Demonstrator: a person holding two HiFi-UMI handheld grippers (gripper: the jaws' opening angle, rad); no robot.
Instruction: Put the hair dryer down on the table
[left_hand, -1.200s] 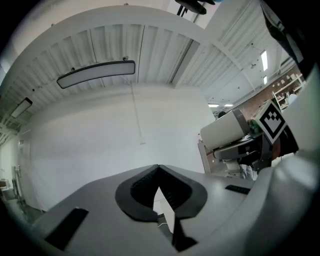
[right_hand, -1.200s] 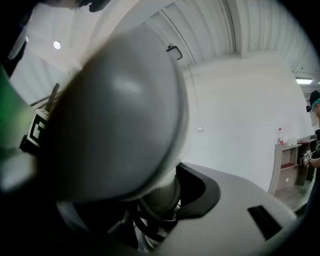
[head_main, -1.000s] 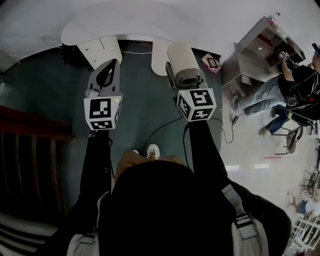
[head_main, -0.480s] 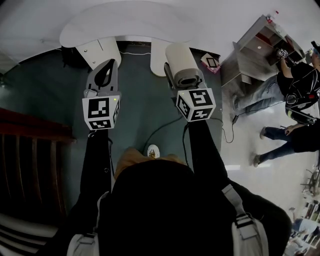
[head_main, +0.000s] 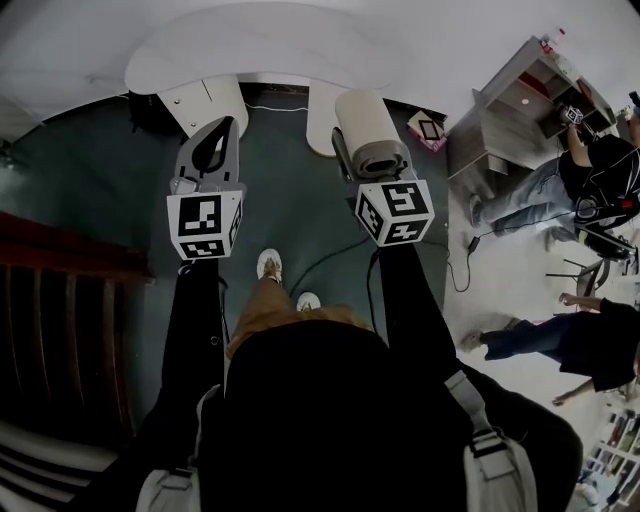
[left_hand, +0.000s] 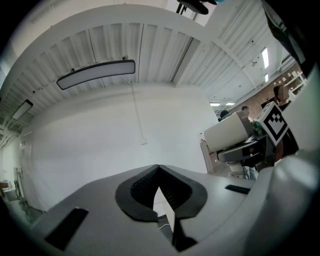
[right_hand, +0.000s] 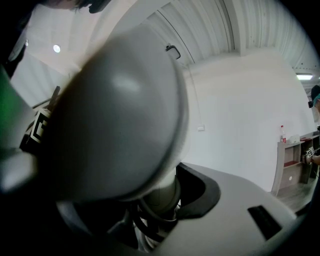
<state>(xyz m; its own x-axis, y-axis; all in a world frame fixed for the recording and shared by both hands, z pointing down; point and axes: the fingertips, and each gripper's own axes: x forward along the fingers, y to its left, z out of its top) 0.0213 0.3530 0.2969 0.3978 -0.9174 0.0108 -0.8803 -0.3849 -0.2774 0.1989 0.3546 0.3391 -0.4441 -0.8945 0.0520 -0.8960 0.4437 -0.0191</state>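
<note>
A white table (head_main: 250, 50) curves above dark floor. Near its edge, the right gripper (head_main: 372, 160) clamps the hair dryer (head_main: 365, 120) by its handle. It is probably rigid, smooth and top-heavy. The left gripper (head_main: 222, 132) is closed and empty.

The hair dryer (head_main: 365, 122) is pale cream-white with a fat, rounded barrel, which lies level with its length running toward the white, round-edged table (head_main: 250, 45). Its handle (right_hand: 160, 194) hangs below the barrel, clamped between the jaws of the right hand-held gripper (head_main: 372, 160). The dryer is in the air above the dark floor (head_main: 290, 200), just short of the table's rim and not resting on it.
</note>
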